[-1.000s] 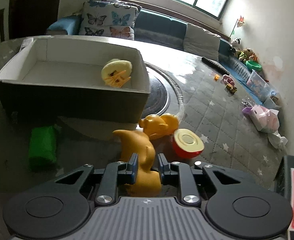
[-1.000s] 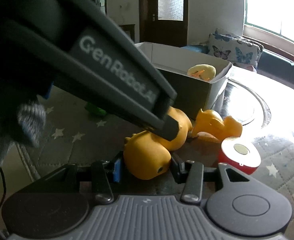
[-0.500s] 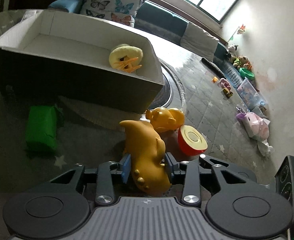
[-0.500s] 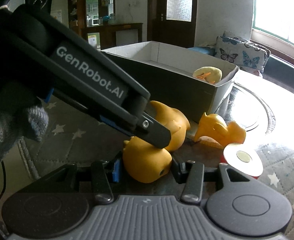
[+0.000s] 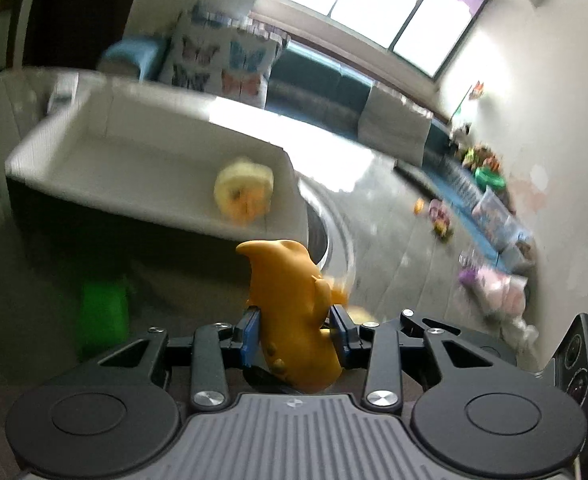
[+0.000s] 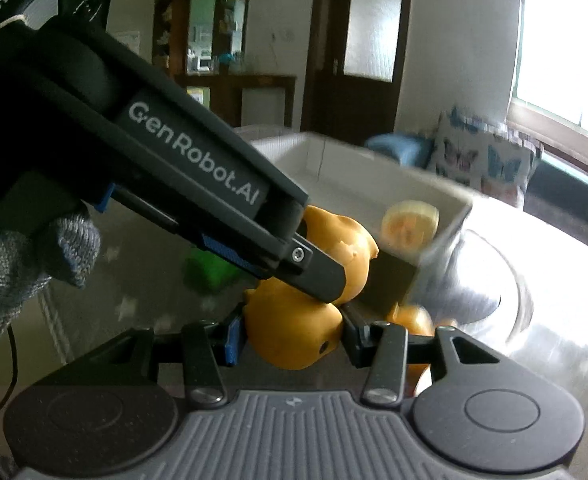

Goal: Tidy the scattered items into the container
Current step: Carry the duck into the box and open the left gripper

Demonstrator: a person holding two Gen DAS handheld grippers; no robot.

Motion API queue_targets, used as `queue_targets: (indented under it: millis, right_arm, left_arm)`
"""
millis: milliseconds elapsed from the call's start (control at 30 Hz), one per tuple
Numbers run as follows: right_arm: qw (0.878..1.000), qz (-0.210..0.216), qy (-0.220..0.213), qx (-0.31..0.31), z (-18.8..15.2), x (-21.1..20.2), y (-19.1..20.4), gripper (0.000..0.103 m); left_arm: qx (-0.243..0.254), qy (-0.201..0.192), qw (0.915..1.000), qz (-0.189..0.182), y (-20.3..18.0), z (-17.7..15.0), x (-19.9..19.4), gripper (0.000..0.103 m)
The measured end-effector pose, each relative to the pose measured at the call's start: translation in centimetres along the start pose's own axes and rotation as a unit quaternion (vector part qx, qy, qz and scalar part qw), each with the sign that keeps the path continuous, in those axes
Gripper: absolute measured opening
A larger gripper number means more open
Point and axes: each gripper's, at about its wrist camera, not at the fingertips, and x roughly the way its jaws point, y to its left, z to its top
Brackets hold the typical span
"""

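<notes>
Motion blur smears the box (image 5: 149, 184) and the pale yellow toy (image 5: 243, 192) inside it. The green item (image 5: 103, 312) is a shapeless smudge. The left gripper (image 6: 318, 272) hides part of the orange duck (image 6: 346, 248).

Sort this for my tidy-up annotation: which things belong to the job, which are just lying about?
Job:
left gripper holding orange toy
right gripper holding second orange toy
white box
pale yellow duck inside
green toy

Lying about:
butterfly cushion
floor toys
</notes>
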Motion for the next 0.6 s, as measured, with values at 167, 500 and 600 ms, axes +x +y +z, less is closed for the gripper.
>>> queue_targets:
  millis: [167,500,600]
  right_arm:
    - [0.999,-0.007,-0.019,-0.027,4.3,1.7,-1.3,0.048]
    - [0.999,0.026,0.035,-0.023,9.1,10.6,-5.4,0.048]
    - [0.997,0.035,0.064,-0.022,9.0,13.3,-6.0,0.048]
  left_arm:
    - [0.005,-0.039,0.9992,0.008,0.3,4.0,-0.1,0.04]
    - [-0.055,-0.022,0.9982,0.012,6.0,10.7,5.7,0.04]
    - [-0.073,-0.002,0.9973,0.011,7.9,11.1,7.7,0.04]
